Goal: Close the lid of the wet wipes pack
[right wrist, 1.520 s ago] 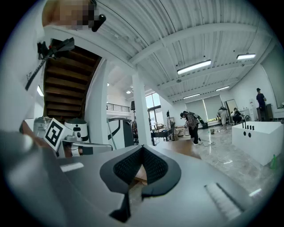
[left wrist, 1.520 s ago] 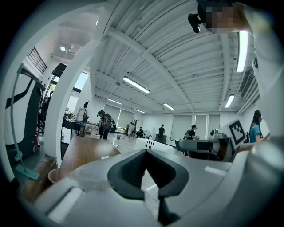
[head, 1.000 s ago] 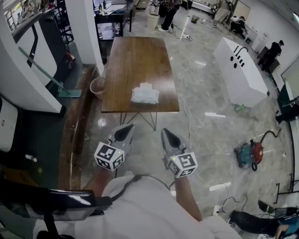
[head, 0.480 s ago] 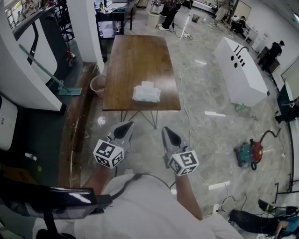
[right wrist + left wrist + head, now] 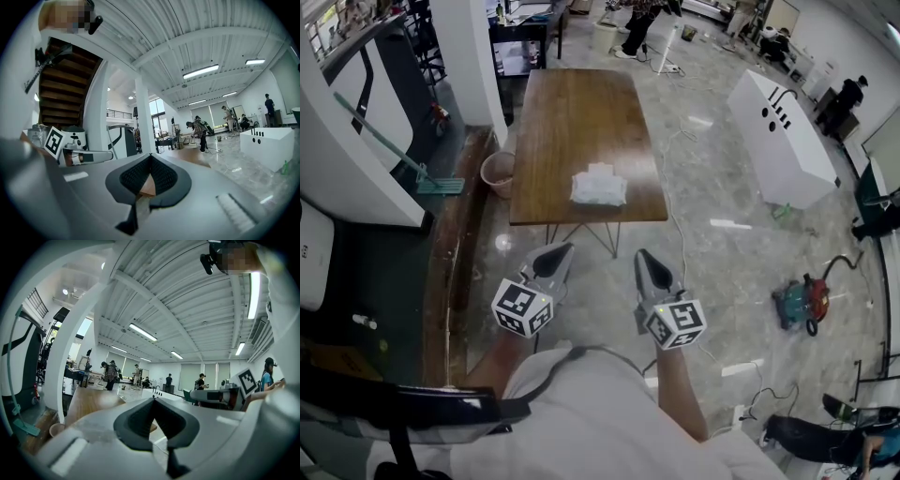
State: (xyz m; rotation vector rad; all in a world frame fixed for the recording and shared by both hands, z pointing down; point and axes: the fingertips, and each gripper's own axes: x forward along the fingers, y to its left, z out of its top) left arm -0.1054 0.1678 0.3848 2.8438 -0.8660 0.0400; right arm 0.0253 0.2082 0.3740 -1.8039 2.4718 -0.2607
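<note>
Wipes pack: a white, soft, crinkled wet wipes pack [image 5: 599, 186] lies near the front edge of the long brown wooden counter [image 5: 579, 103], upper centre of frame.
Left tongs [image 5: 554, 255]: tips pressed together, nothing between them, lower centre, off the counter.
Right tongs [image 5: 644, 260]: likewise closed and empty, beside the left.

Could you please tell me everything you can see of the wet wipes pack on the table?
The wet wipes pack is a whitish, soft-looking, crinkled packet, roughly rectangular. It lies flat on the brown wooden table, near its near end and about midway across. A smaller pale patch at its far side may be the lid flap; whether it is open is too small to tell. Only the tabletop touches it.
</note>
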